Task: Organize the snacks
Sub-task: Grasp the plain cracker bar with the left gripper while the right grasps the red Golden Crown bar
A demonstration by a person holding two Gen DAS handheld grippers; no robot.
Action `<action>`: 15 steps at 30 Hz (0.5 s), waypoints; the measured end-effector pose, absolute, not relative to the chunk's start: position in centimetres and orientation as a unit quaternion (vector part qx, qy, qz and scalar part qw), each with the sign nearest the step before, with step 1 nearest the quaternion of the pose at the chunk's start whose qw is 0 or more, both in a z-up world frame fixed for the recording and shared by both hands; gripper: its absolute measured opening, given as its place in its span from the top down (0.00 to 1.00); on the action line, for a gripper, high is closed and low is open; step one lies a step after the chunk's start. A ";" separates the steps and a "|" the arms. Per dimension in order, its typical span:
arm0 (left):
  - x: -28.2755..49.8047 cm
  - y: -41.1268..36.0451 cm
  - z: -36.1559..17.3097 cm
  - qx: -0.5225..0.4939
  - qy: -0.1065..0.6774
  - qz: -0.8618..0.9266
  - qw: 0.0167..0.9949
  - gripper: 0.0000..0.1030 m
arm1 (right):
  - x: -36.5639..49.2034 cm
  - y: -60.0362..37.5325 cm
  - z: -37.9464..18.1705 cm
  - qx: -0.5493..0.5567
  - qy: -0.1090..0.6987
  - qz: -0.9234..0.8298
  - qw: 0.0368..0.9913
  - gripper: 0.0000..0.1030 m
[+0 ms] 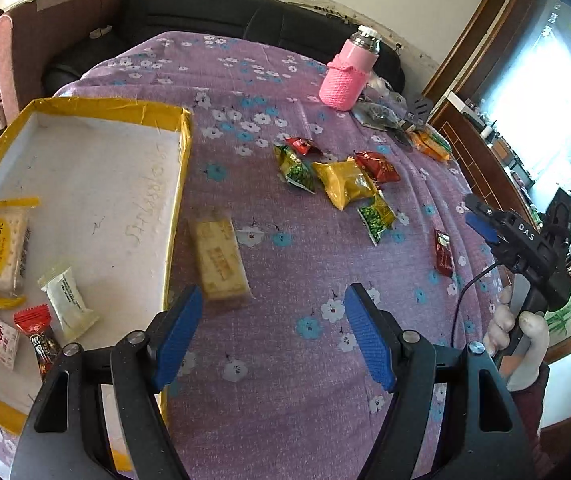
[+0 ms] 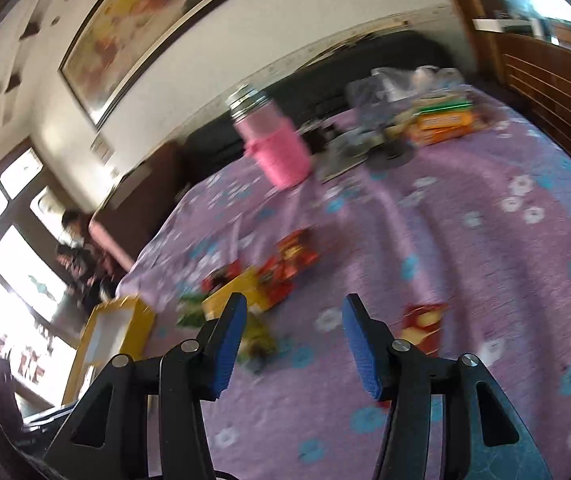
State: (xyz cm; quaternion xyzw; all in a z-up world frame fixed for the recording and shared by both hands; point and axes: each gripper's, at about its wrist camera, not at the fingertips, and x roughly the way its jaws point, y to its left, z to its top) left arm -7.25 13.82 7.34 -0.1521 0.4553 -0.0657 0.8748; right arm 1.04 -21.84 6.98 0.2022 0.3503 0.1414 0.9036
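Snacks: a blurred cracker packet lies on the purple floral cloth just beside the yellow-rimmed tray, beyond the left gripper, whose jaws stand apart and empty. Loose packets lie farther from the tray; the right gripper, jaws likewise apart and empty, hangs above them.

- A home living room: black leather sofa at twelve o'clock behind the floral-clothed worktop.
- Framed painting on the wall, ten o'clock.
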 end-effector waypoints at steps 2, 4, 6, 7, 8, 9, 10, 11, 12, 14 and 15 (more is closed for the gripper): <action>-6.9 14.2 7.3 -0.160 0.454 -0.061 0.874 0.29 | 1.3 -23.7 6.4 0.224 0.345 0.127 0.903 0.49; -6.6 14.9 7.2 -0.178 0.450 -0.057 0.873 0.29 | 1.6 -25.2 5.8 0.242 0.344 0.113 0.900 0.49; -6.2 15.6 7.1 -0.199 0.447 -0.053 0.870 0.28 | 1.7 -26.1 5.5 0.239 0.339 0.093 0.905 0.48; -5.9 15.7 6.8 -0.206 0.449 -0.051 0.868 0.28 | 1.6 -26.3 5.3 0.233 0.337 0.085 0.908 0.47; -5.7 15.8 6.6 -0.208 0.451 -0.049 0.866 0.28 | 1.7 -26.4 5.2 0.229 0.337 0.077 0.910 0.47; -5.3 15.6 6.3 -0.208 0.456 -0.048 0.864 0.28 | 1.9 -26.6 4.9 0.232 0.340 0.074 0.908 0.47; -4.9 15.2 6.0 -0.204 0.461 -0.051 0.862 0.28 | 2.0 -26.9 4.7 0.239 0.344 0.078 0.905 0.47; -4.5 14.7 5.8 -0.198 0.466 -0.052 0.861 0.28 | 2.2 -27.0 4.5 0.245 0.348 0.084 0.901 0.47; -4.3 14.3 5.6 -0.193 0.470 -0.054 0.860 0.28 | 2.3 -27.0 4.4 0.249 0.351 0.088 0.898 0.47; -3.5 13.1 4.9 -0.178 0.483 -0.064 0.855 0.28 | 2.4 -27.1 4.3 0.246 0.353 0.090 0.898 0.46; -3.2 12.6 4.5 -0.170 0.490 -0.066 0.852 0.28 | 2.3 -27.1 4.3 0.246 0.353 0.091 0.898 0.46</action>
